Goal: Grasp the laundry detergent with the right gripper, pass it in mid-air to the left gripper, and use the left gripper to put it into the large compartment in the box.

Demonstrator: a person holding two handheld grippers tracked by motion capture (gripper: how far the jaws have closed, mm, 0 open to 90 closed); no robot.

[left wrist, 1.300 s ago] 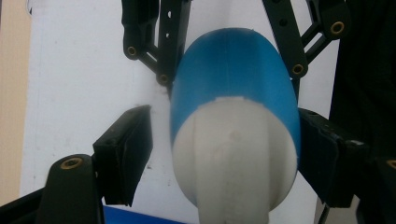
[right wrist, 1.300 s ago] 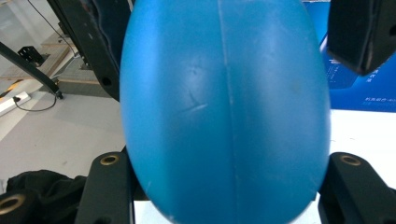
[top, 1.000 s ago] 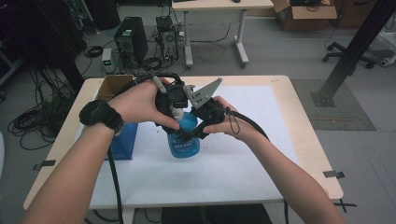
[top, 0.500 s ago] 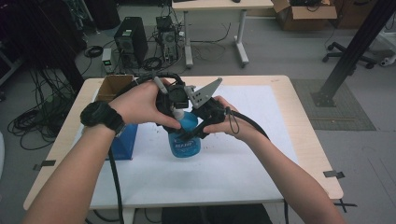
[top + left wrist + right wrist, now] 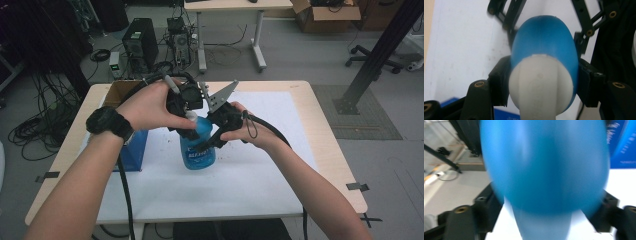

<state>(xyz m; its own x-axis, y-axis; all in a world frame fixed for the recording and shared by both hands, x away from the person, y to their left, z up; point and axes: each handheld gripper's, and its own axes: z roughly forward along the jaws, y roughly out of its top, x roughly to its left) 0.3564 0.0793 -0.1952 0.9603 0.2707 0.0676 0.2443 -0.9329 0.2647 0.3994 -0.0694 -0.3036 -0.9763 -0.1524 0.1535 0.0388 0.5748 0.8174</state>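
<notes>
Two-handed handling of a blue bottle standing upright near the middle of the desk, on its white cover sheet.

Near field: the person's forearms enter from the near edge and converge on the bottle. The bottle is already gripped at its top and rests on the desk; judged from this, the securing of the cap end is done, while any opening, lifting or moving of the bottle is left.

Left hand-held gripper: it comes from above, and its jaws are clamped on the bottle's white cap, both pads pressing its sides in the left gripper view.

Right hand-held gripper: it approaches from the right at the bottle's shoulder. Its jaws have just been opening; in the right gripper view the blurred blue body lies between them, and the pads appear to stand just off its sides rather than pressing.

Far field: a blue box stands left of the bottle; a cardboard box sits at the far left corner.
</notes>
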